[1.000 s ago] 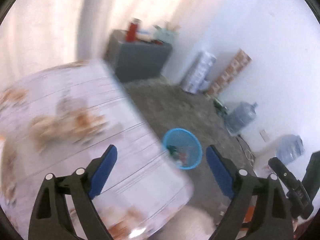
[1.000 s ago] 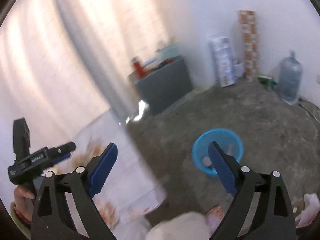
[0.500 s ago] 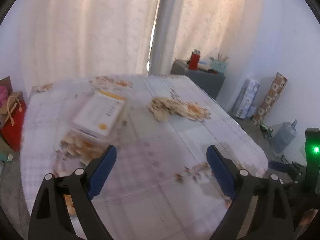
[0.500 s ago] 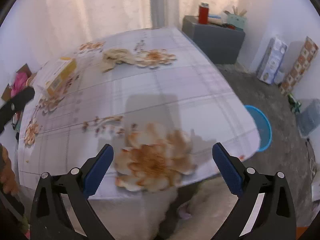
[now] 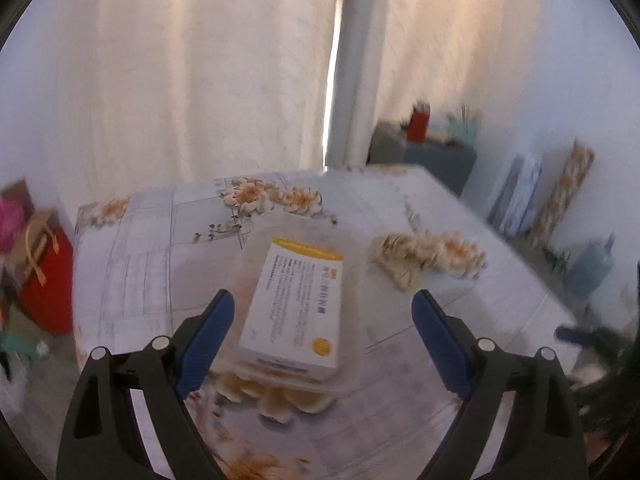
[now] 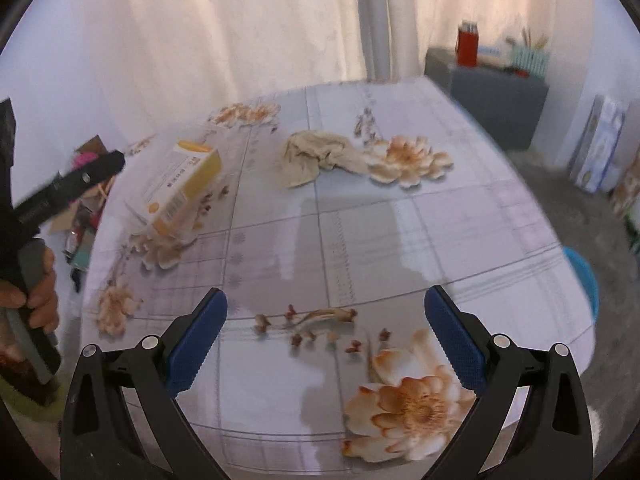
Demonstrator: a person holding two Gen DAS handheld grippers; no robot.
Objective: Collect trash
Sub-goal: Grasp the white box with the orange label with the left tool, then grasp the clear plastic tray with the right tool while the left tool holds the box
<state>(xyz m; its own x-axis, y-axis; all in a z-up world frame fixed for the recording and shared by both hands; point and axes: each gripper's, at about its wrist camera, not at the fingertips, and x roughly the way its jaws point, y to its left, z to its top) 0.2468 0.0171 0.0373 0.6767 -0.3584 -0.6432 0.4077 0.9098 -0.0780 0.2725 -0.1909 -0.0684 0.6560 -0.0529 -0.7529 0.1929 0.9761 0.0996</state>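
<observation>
A white and yellow box (image 5: 296, 304) lies on the flowered tablecloth (image 5: 132, 248), just ahead of and between the fingers of my left gripper (image 5: 320, 340), which is open and empty. The same box (image 6: 180, 184) shows at the left in the right wrist view. A crumpled beige tissue (image 6: 316, 156) lies at the table's far middle; it also shows in the left wrist view (image 5: 400, 256). My right gripper (image 6: 326, 332) is open and empty above the table's near part. A blue trash bin (image 6: 584, 280) stands on the floor past the table's right edge.
A grey cabinet (image 6: 496, 100) with a red flask (image 6: 468, 48) stands at the back right. Boxes (image 6: 600, 144) lean on the right wall. A red bag (image 5: 44, 284) and clutter lie on the floor left of the table. Curtains hang behind.
Both grippers have swung from the blue bin and the floor back over the table. My left gripper has closed in on the box. Both stay open.
</observation>
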